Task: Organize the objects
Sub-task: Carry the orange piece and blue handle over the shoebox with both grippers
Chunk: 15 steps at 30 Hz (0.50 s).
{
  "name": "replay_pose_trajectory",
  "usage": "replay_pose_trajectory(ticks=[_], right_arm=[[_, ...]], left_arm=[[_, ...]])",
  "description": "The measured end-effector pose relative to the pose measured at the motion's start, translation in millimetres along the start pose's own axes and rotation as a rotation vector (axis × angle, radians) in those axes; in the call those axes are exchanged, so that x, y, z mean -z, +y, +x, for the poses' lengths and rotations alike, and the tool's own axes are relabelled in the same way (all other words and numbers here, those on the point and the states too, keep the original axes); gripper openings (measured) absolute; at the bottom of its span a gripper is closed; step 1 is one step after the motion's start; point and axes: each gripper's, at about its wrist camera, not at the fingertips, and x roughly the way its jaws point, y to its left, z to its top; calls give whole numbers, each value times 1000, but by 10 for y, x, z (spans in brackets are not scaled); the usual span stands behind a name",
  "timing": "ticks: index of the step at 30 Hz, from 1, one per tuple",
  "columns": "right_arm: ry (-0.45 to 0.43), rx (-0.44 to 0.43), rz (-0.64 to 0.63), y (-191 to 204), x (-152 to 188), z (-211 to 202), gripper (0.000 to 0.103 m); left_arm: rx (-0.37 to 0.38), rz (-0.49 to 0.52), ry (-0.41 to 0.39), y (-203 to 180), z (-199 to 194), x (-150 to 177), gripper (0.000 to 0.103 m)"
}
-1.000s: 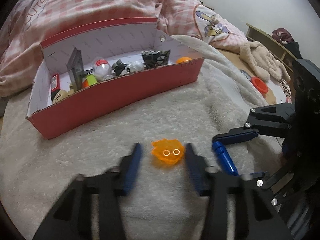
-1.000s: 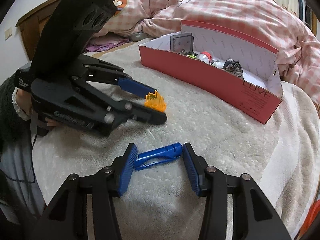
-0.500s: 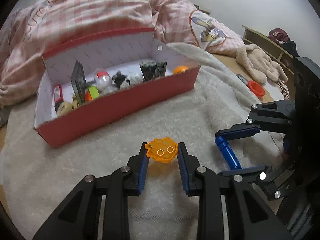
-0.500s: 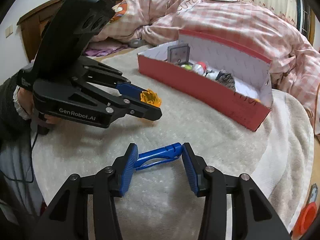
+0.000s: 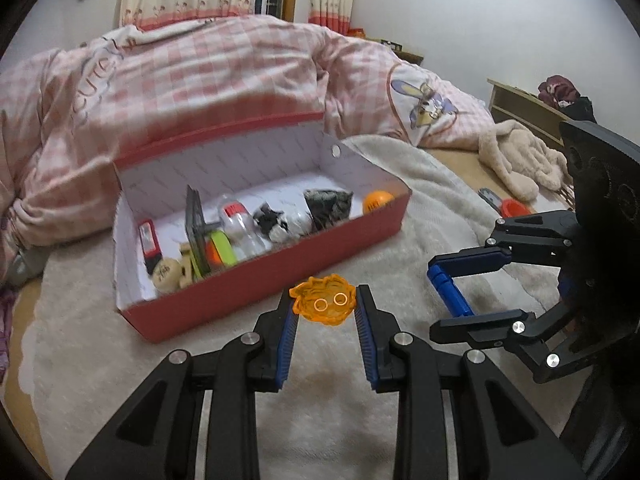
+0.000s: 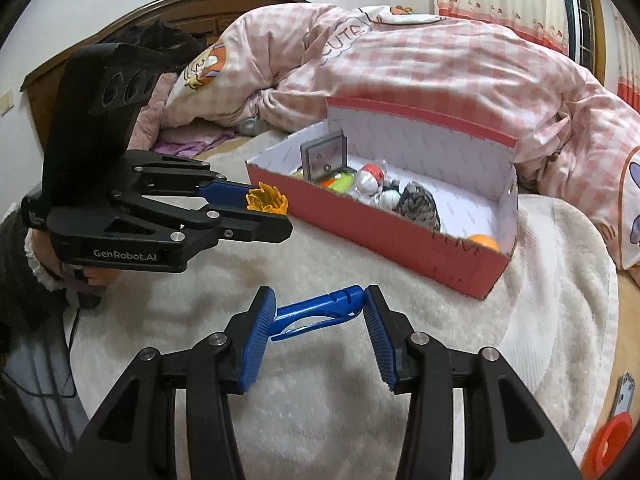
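My left gripper (image 5: 324,304) is shut on a small orange spiky toy (image 5: 323,303) with two ring eyes, held off the white fleece blanket (image 5: 160,360). From the right wrist view the same toy (image 6: 267,200) shows at the tips of the left gripper (image 6: 267,206). My right gripper (image 6: 320,310) is shut on a blue plastic clip (image 6: 320,312), lifted above the blanket; in the left wrist view this clip (image 5: 450,292) sits between the right gripper's fingers (image 5: 472,260). A red cardboard box (image 5: 260,276) with white lining lies ahead, holding several small items.
A pink checked quilt (image 5: 200,88) is heaped behind the box. A beige plush toy (image 5: 516,160) and an orange round lid (image 5: 514,208) lie at the right. A wooden headboard (image 6: 180,12) stands far left in the right wrist view. A person's hand (image 6: 80,272) holds the left gripper.
The left gripper closed on the orange toy and lifted it. The right gripper rose with the blue clip. Both now sit higher, with more of the box's inside showing.
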Motion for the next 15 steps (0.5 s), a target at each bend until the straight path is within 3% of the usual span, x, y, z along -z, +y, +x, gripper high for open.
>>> replay_pose_trajectory(ticks=[9, 15], right_arm=[[-99, 11, 27, -56, -226, -89, 47], [-163, 65, 102, -206, -388, -102, 47]], left_arm=[[-19, -46, -69, 68, -59, -167, 28], [-55, -71, -101, 154, -28, -269, 28]])
